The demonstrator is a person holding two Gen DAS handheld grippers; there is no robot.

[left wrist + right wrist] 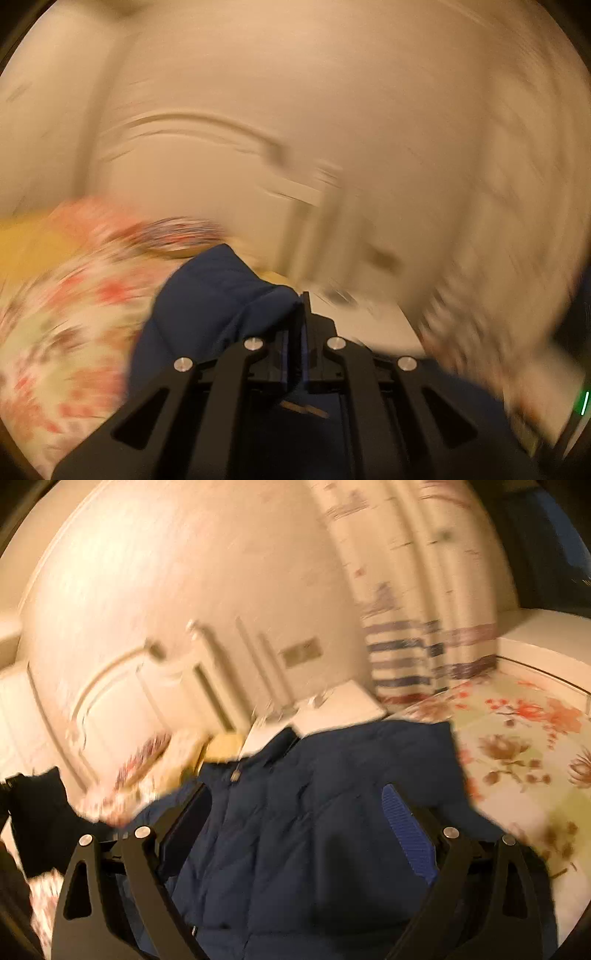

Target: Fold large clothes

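The left gripper (300,314) points level towards the far cream wall, its jaws pinched tight on a fold of the dark navy quilted jacket (314,812). The right gripper (303,819) tilts down over the jacket, jaws spread wide and holding nothing. The jacket lies on the floral-printed bed sheet (524,746).

Floral bedsheet (524,746), cream headboard (122,686), striped curtain (406,657).
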